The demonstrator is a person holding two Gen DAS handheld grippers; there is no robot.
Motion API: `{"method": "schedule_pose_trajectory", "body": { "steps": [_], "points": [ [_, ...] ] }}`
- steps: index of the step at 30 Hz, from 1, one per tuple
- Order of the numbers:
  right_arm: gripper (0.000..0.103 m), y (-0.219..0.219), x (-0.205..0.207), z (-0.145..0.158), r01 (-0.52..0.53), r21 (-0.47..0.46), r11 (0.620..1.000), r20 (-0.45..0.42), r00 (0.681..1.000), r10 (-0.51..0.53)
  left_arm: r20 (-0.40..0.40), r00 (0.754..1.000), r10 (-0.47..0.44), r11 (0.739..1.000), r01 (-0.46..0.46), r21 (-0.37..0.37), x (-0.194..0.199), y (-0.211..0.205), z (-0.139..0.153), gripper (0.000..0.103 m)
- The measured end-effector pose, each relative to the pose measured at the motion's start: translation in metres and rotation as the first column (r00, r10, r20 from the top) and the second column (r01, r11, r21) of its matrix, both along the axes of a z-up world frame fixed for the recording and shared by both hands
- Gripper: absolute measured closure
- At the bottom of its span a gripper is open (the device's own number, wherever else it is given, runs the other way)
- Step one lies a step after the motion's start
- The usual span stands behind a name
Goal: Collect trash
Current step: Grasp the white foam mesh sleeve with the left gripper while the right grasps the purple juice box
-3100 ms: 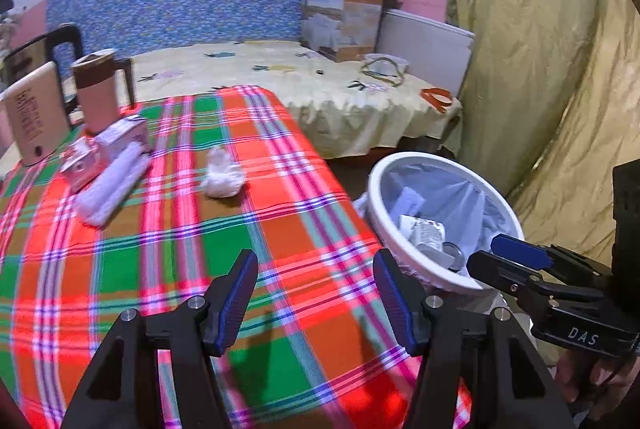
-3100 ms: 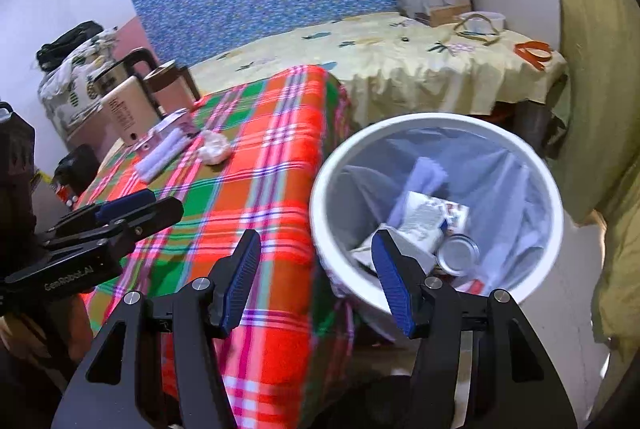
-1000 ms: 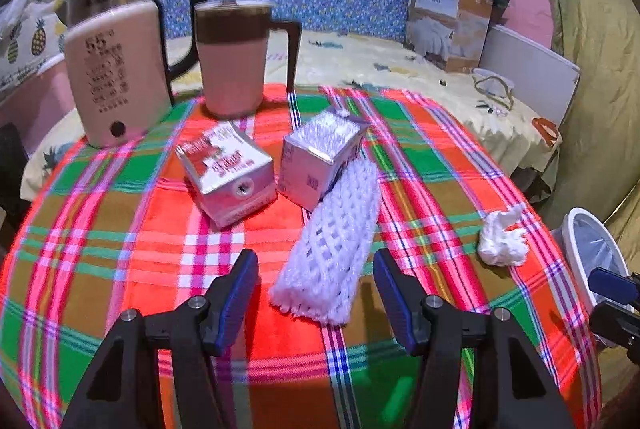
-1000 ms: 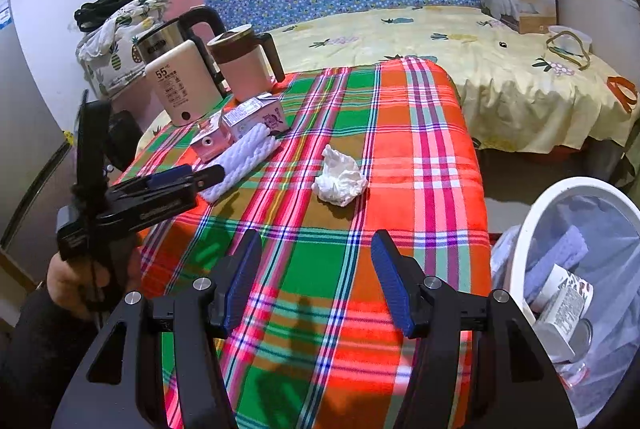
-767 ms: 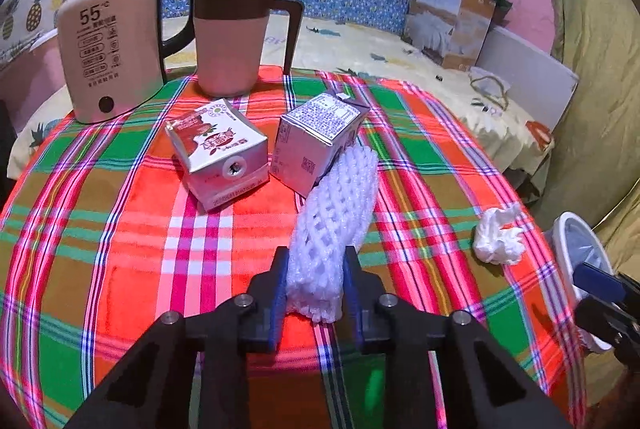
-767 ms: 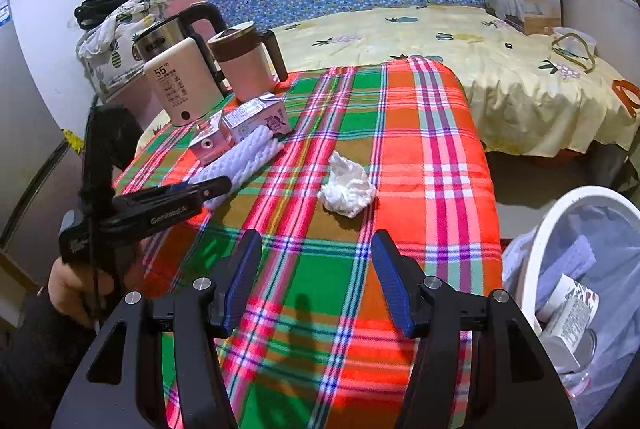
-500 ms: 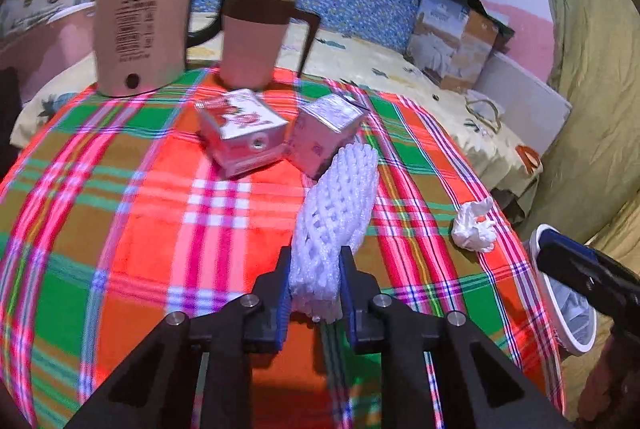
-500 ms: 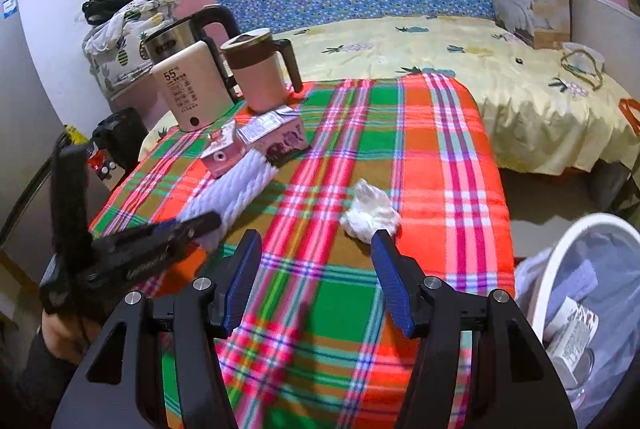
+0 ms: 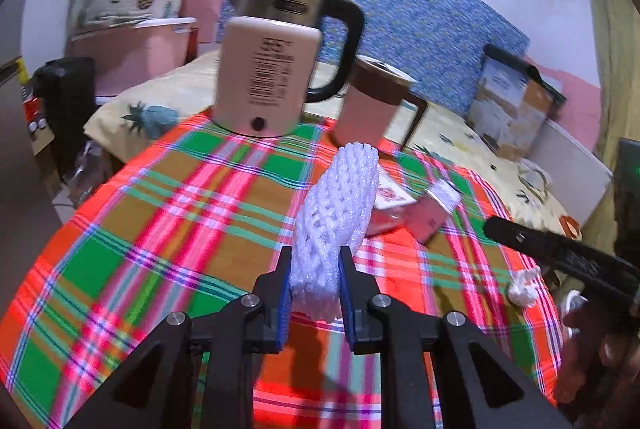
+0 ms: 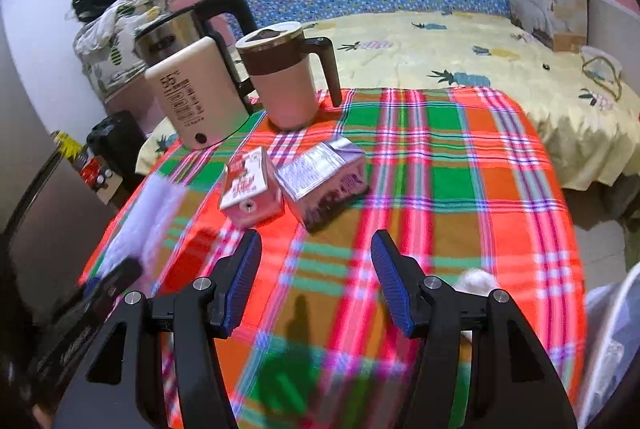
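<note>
While the left gripper [image 9: 314, 283] pinched the near end of the white foam net [image 9: 336, 213], lifted clear of the plaid tablecloth [image 9: 180, 213], the right gripper [image 10: 316, 281] stood half open and empty. Two cartons lay at its twelve o'clock, one red [image 10: 248, 187] and one purple [image 10: 324, 177], touching. Beyond them stood one kettle [image 10: 192, 89] and one mug [image 10: 288, 81]. One crumpled tissue [image 9: 524, 287] lay at three o'clock of the net, beside the bin's rim [image 10: 608, 341].
</note>
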State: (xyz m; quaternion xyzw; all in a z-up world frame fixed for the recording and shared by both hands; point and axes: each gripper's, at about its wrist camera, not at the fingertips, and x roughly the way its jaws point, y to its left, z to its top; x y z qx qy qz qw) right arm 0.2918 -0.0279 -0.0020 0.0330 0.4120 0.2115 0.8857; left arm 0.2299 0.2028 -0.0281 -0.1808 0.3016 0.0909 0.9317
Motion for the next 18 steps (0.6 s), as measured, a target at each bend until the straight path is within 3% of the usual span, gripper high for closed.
{"method": "schedule_pose_trajectory", "body": {
  "steps": [12, 18],
  "points": [
    [0.044, 0.028, 0.034, -0.017, 0.19, 0.047, 0.981, -0.094, 0.978, -0.185, 0.008, 0.999, 0.041, 0.999, -0.041, -0.026, -0.006, 0.022, -0.007, 0.082],
    [0.044, 0.034, 0.049, -0.026, 0.218, -0.059, 0.974, -0.104, 0.969, -0.223, 0.004, 0.999, 0.038, 0.999, -0.038, -0.033, -0.005, 0.022, -0.01, 0.082]
  ]
}}
